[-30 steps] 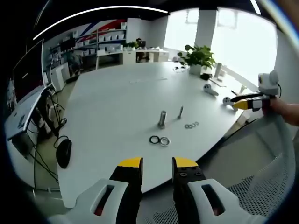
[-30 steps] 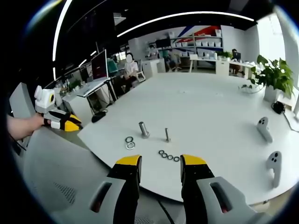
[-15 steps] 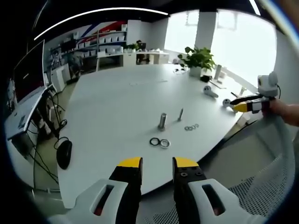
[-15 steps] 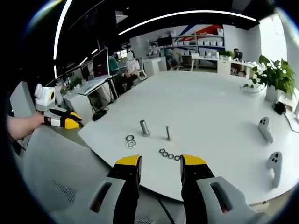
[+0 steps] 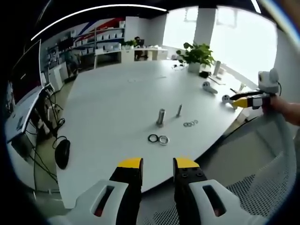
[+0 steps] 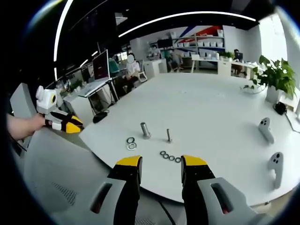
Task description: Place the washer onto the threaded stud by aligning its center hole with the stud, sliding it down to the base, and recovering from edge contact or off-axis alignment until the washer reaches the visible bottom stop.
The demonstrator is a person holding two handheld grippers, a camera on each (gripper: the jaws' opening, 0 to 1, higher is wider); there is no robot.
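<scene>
On the white table [image 5: 117, 103] stand a thick stud [image 5: 161, 116] and a thin threaded stud [image 5: 179, 110]. Two large washers [image 5: 158, 138] lie in front of the thick one, and a row of small washers [image 5: 190, 123] lies by the thin one. The right gripper view has the thick stud [image 6: 145, 130], thin stud [image 6: 168, 135], large washers [image 6: 130, 143] and small washers [image 6: 169, 156]. My left gripper [image 5: 157, 164] is open, off the table's near edge, holding nothing. My right gripper [image 6: 161, 162] is open too, short of the table edge. Each gripper also appears in the other's view: left gripper [image 6: 64, 123], right gripper [image 5: 243, 100].
A potted plant [image 5: 196, 56] stands at the table's far side, with two white controllers [image 6: 269, 145] near it. A computer mouse [image 5: 62, 153] lies on the table's left part. A mesh chair back [image 5: 262, 187] sits below my grippers. Desks and a monitor [image 6: 101, 65] stand beyond.
The left gripper view has shifted a little, so the studs and washers sit slightly higher in it. Nothing on the table has moved, and both grippers stay open.
</scene>
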